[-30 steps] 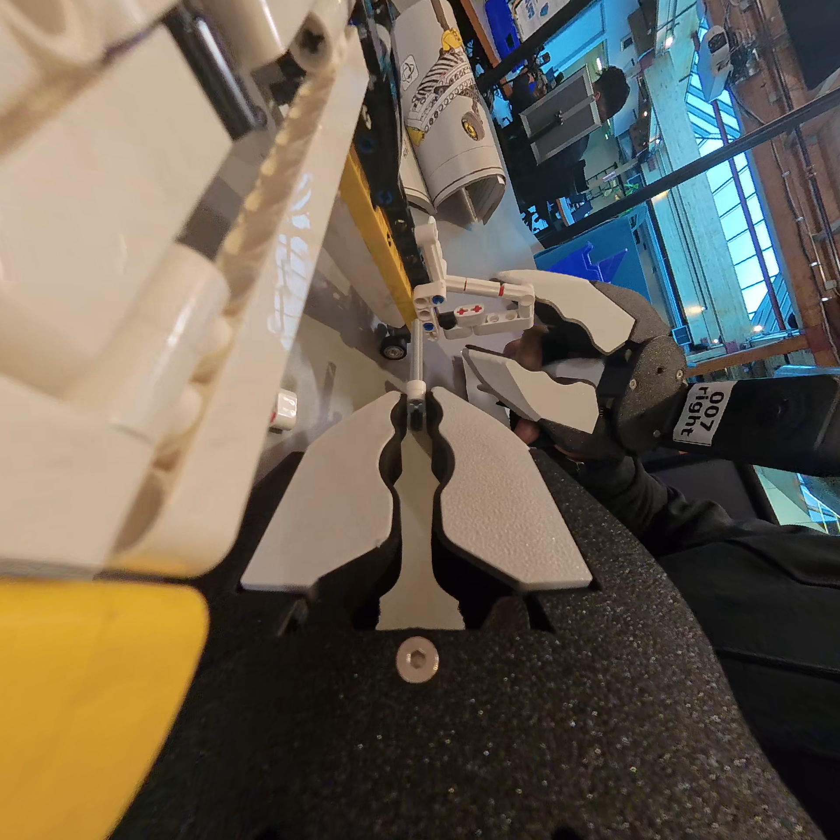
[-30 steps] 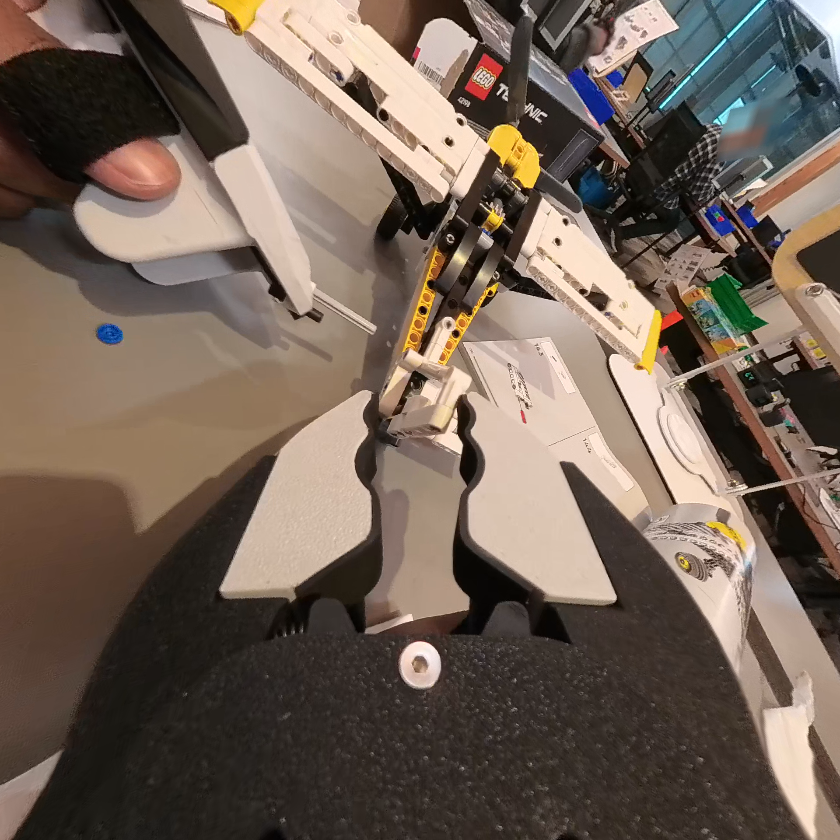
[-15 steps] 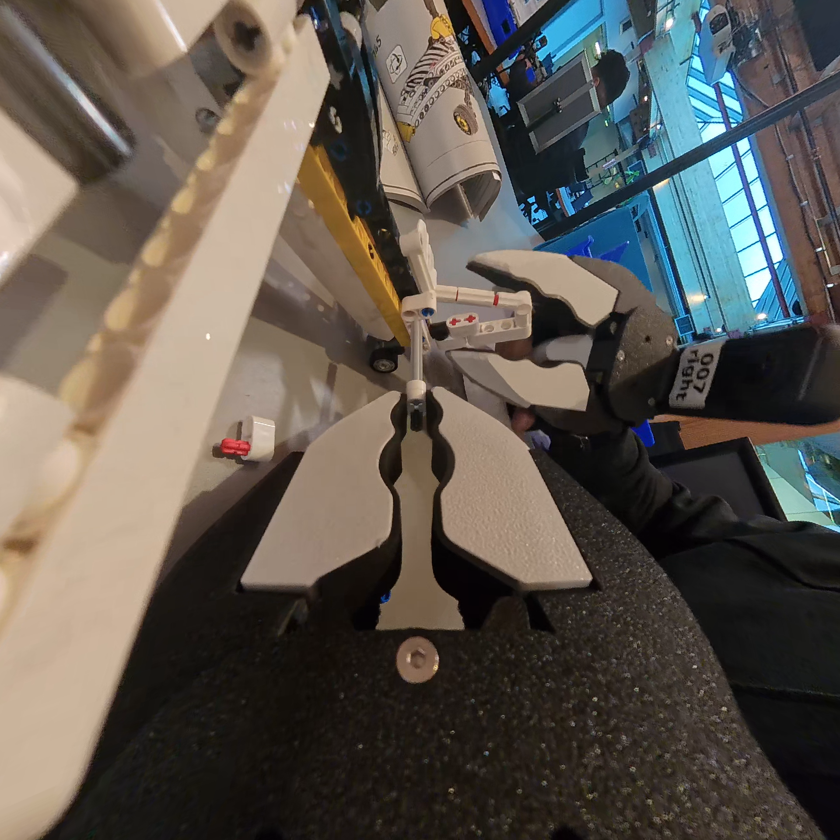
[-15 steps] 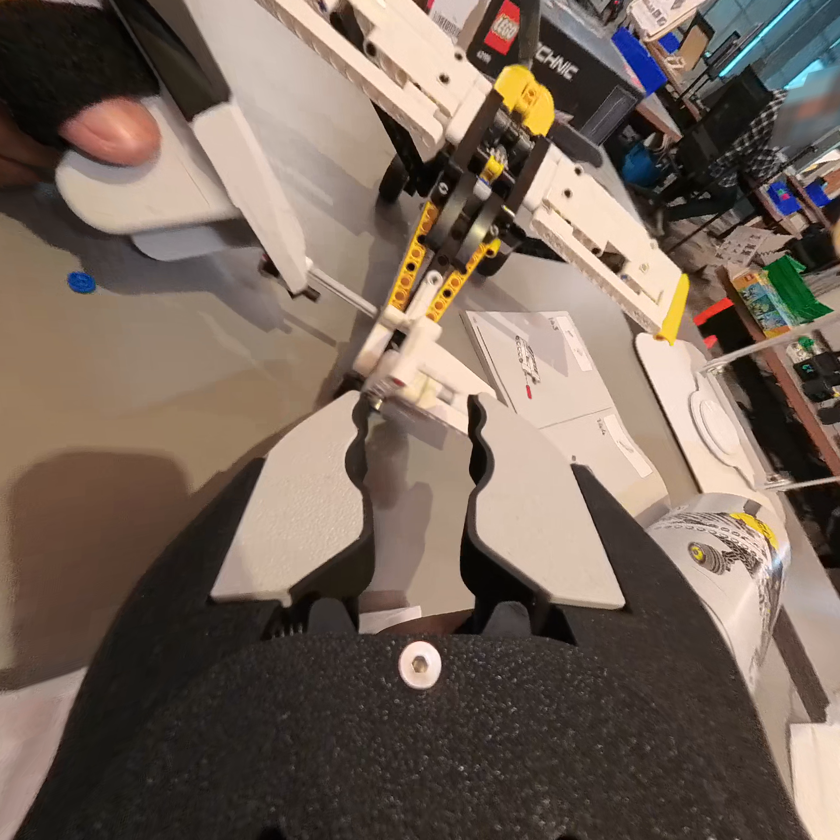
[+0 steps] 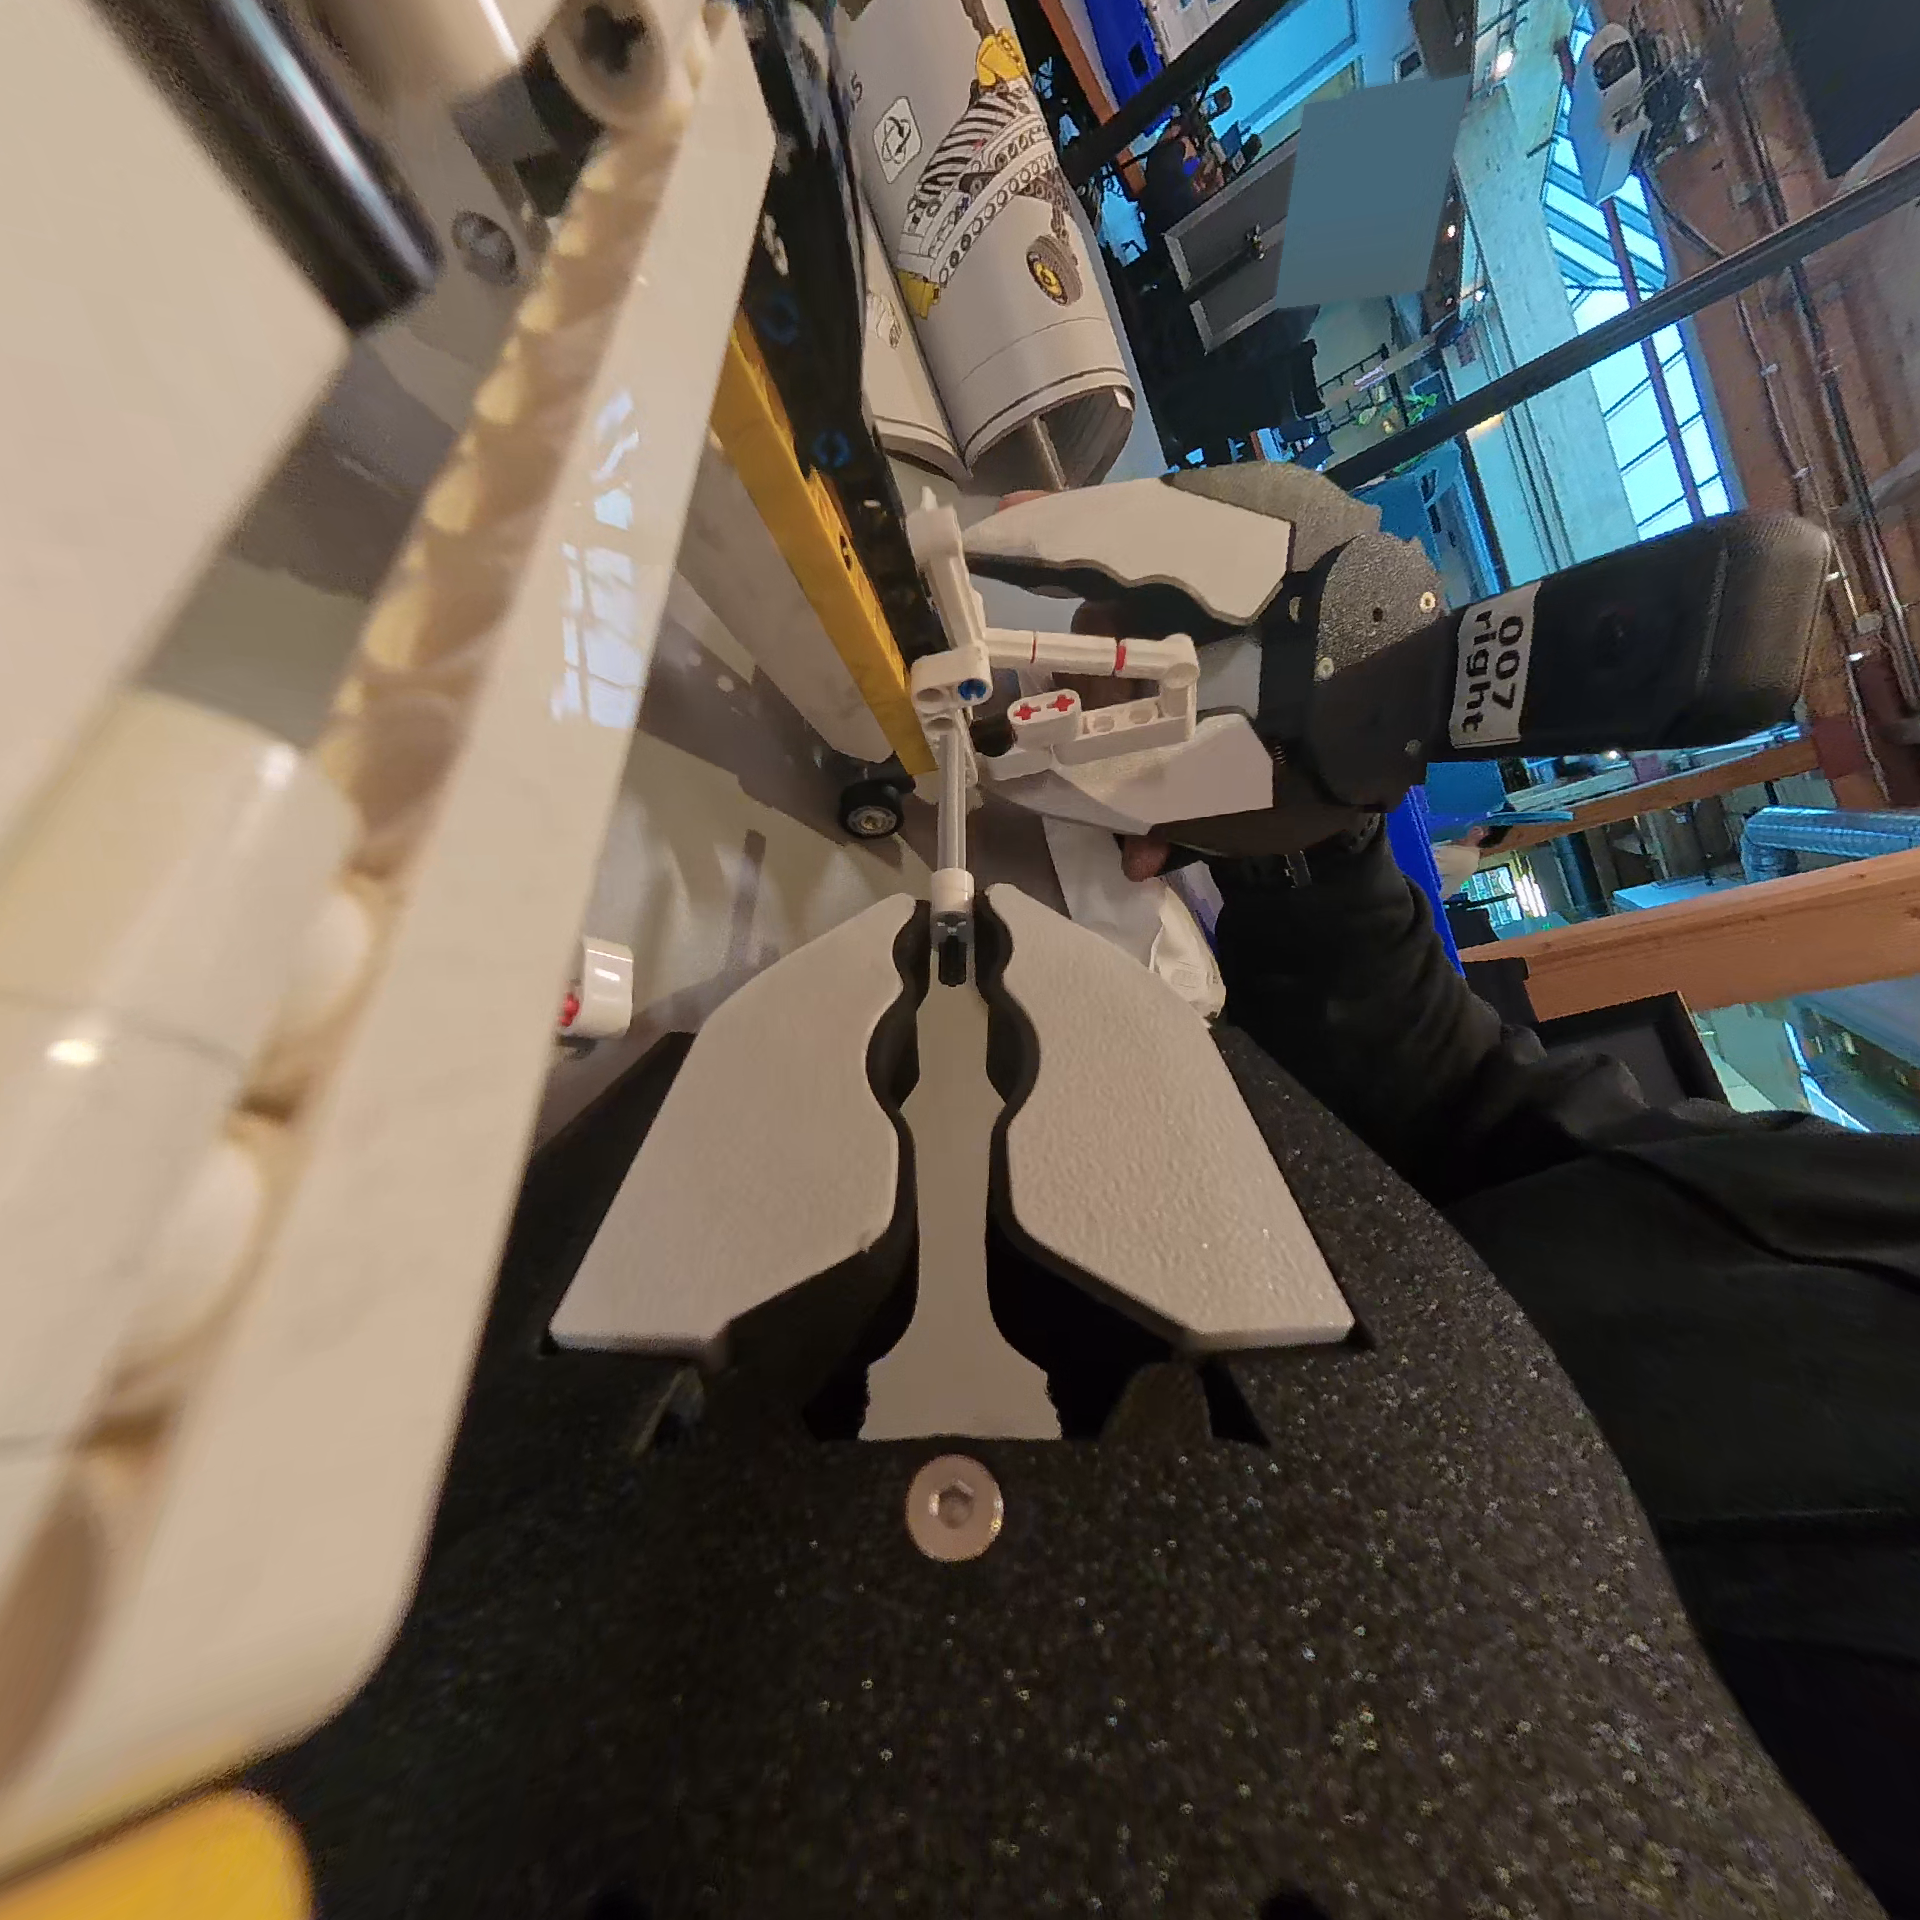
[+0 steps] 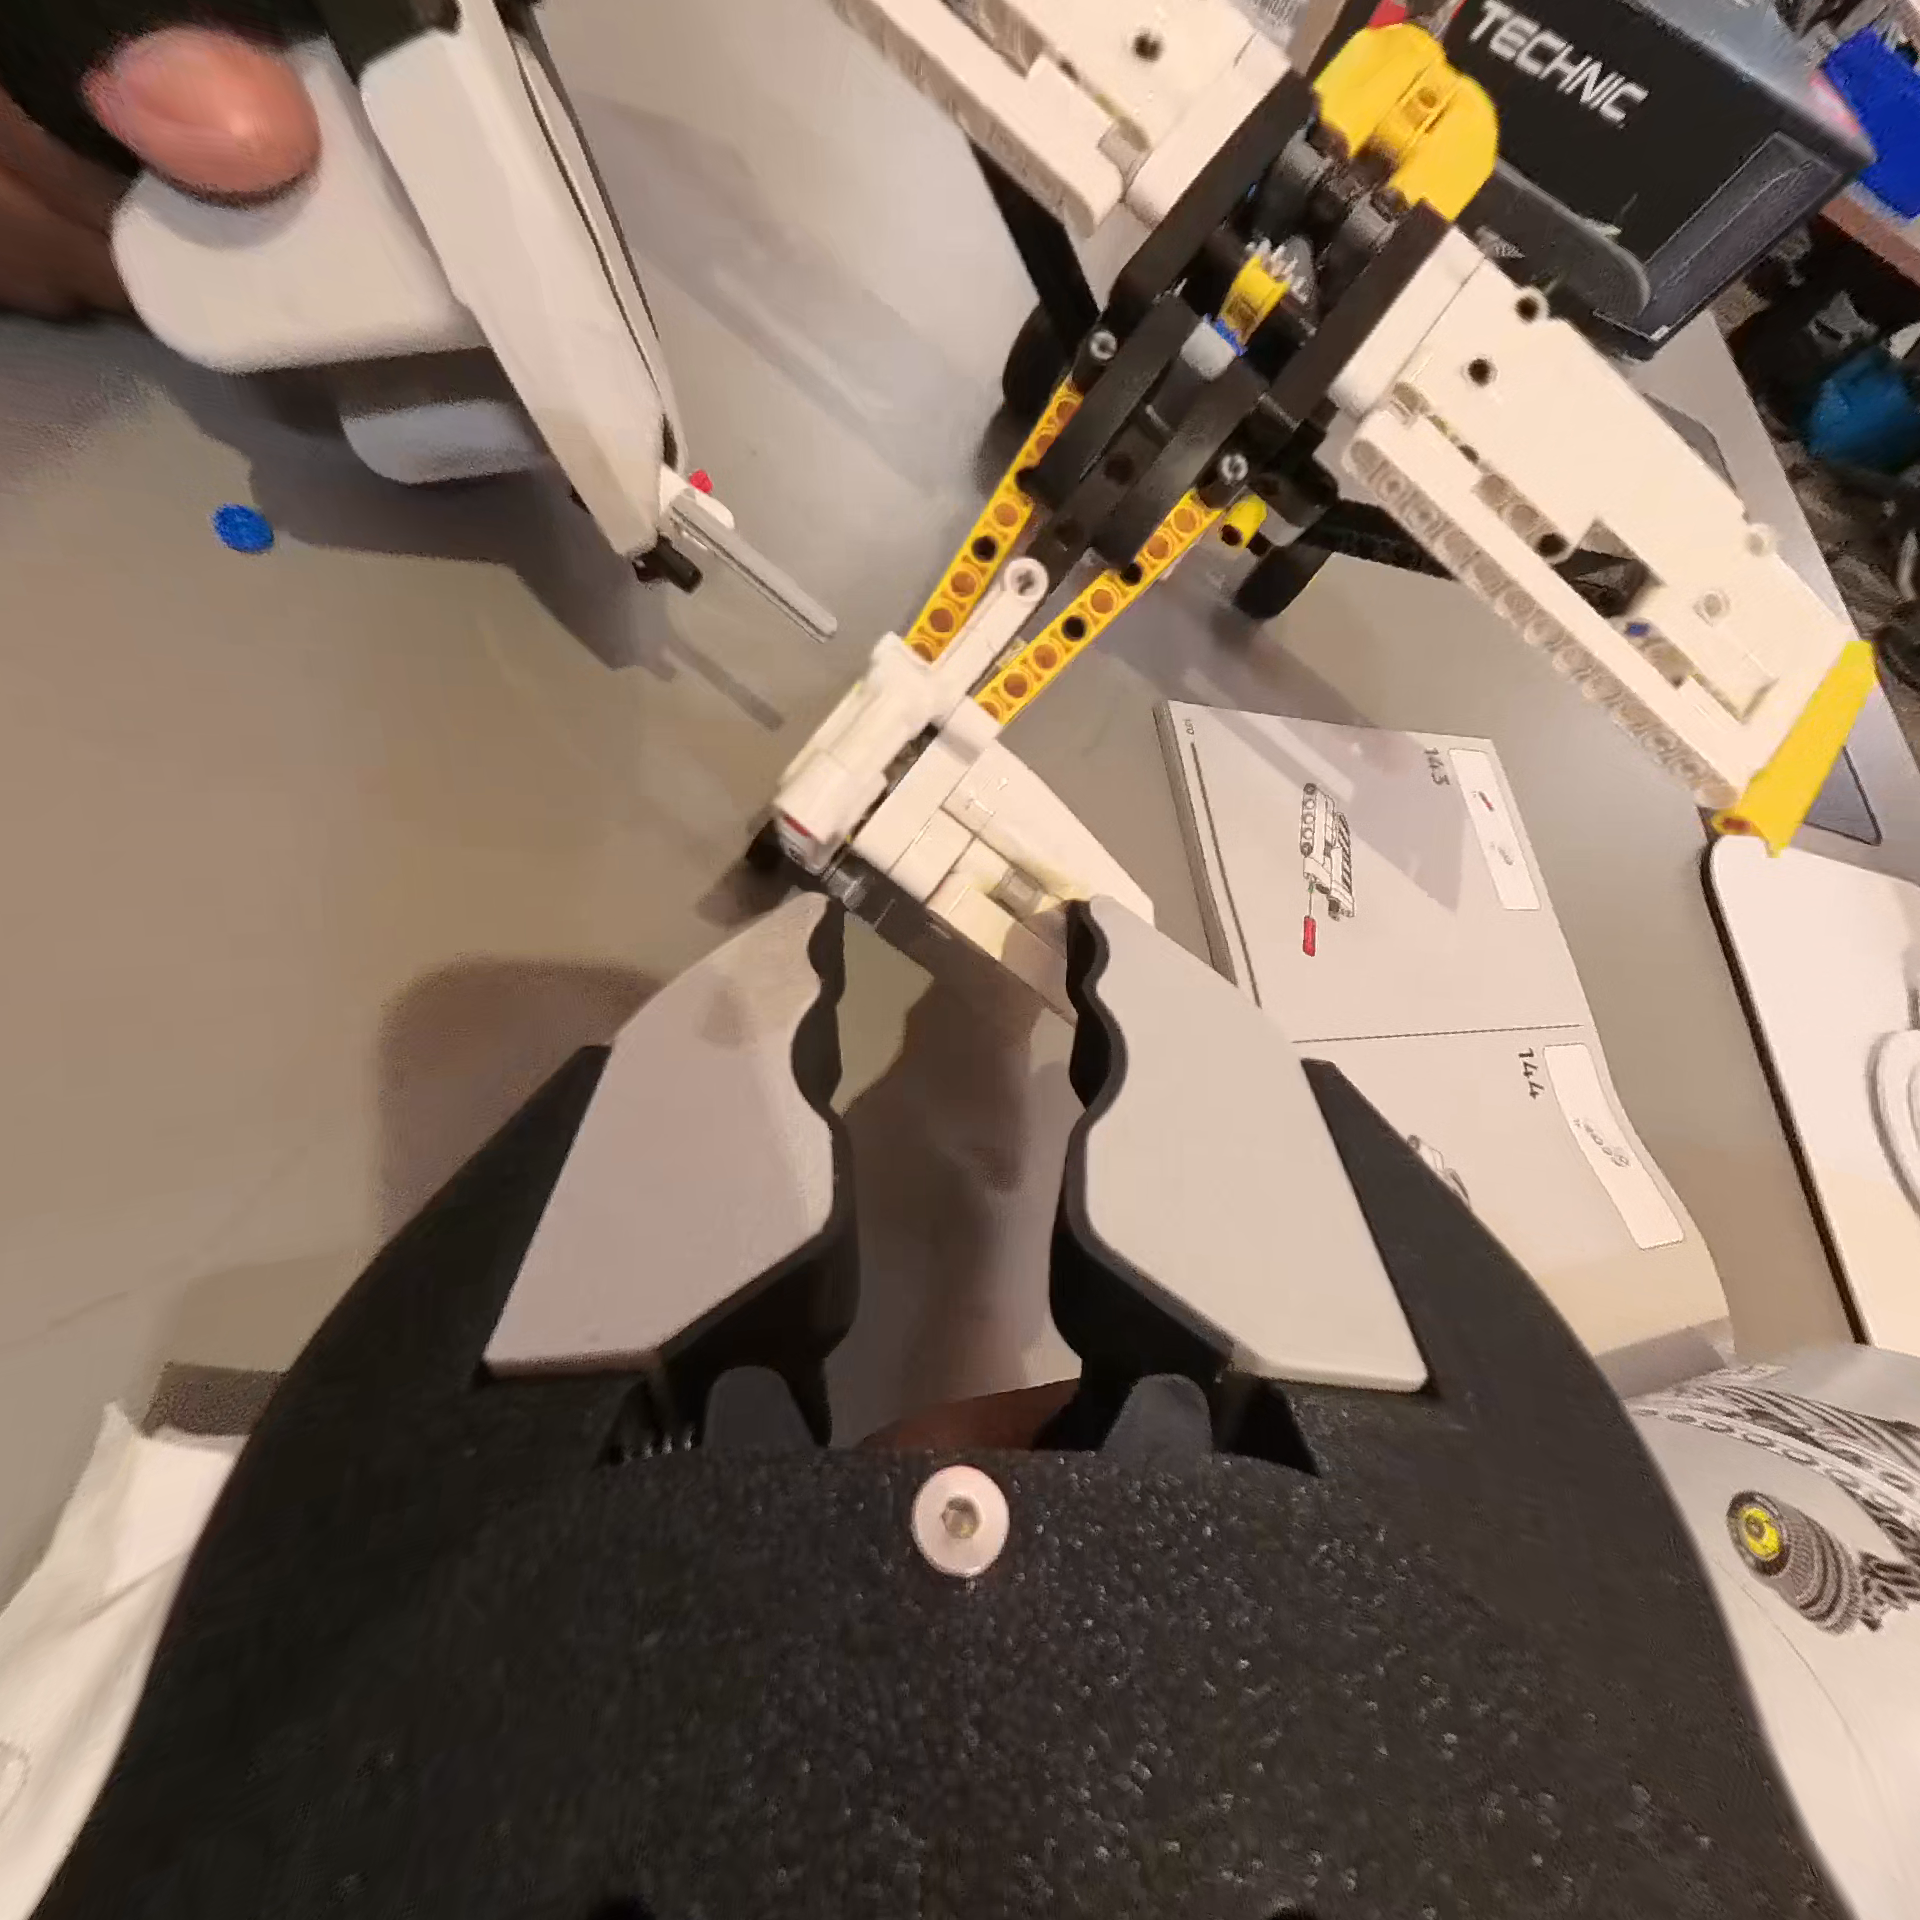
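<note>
Our left tongs (image 5: 954, 935) pinch the grey end of a thin, smooth plastic axle (image 5: 951, 810), pads pressed on it. Our right tongs (image 6: 951, 925) stand open around the white tail assembly (image 6: 914, 800) of a glossy, studded white, yellow and black brick aeroplane (image 6: 1299, 343) on the matte grey worktop (image 6: 312, 779), beside a paper booklet (image 6: 1382, 883).

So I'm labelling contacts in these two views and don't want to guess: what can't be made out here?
- Left wrist view: the white beam is close, blurred and cut off by the frame edge.
- Left wrist view: where the grey axle ends at the white tail assembly.
- Right wrist view: whether the right gripper presses the tail; blurred.
- Booklet drawings: too small.
</note>
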`<action>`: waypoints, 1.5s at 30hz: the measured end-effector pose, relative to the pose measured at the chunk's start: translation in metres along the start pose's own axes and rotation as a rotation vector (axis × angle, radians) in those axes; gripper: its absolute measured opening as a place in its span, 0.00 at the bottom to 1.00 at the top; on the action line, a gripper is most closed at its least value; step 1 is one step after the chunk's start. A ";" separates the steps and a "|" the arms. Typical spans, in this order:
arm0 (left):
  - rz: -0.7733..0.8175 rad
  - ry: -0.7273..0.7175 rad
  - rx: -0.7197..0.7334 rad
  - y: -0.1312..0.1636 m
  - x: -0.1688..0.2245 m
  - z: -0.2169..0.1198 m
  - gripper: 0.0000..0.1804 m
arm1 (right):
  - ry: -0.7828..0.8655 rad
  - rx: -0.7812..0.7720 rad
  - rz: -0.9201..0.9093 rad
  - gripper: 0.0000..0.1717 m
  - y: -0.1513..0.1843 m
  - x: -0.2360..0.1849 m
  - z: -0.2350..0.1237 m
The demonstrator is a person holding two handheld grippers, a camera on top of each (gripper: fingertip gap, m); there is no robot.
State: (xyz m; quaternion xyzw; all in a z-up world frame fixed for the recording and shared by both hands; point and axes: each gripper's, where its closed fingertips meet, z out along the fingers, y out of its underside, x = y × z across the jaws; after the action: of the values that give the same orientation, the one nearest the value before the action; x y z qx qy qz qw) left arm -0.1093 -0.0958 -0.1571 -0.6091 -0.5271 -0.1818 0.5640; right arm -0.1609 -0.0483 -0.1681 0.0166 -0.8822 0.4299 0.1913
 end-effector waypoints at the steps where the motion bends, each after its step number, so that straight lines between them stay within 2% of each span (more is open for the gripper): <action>1: 0.000 -0.002 -0.001 0.000 0.000 0.000 0.05 | 0.000 0.007 -0.008 0.24 -0.002 0.000 -0.001; 4: -0.002 -0.005 0.001 -0.001 -0.001 0.001 0.05 | 0.005 0.051 0.007 0.24 -0.010 0.001 -0.005; 8: 0.008 -0.012 0.004 -0.002 -0.001 0.001 0.05 | 0.008 0.003 -0.018 0.25 -0.001 -0.001 0.000; 23: 0.033 -0.018 0.015 -0.004 -0.001 0.001 0.05 | 0.061 0.070 -0.051 0.23 -0.009 0.000 -0.016; 30: 0.025 -0.005 0.016 -0.003 0.000 -0.001 0.05 | 0.118 0.077 -0.031 0.21 0.001 0.002 -0.031; 45: -0.004 0.005 0.021 -0.004 -0.002 -0.002 0.05 | 0.203 0.057 0.012 0.20 0.013 0.011 -0.029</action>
State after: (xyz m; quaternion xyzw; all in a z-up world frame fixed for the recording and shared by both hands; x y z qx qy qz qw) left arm -0.1125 -0.0997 -0.1561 -0.6015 -0.5290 -0.1789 0.5713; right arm -0.1638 -0.0168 -0.1579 -0.0269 -0.8458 0.4555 0.2765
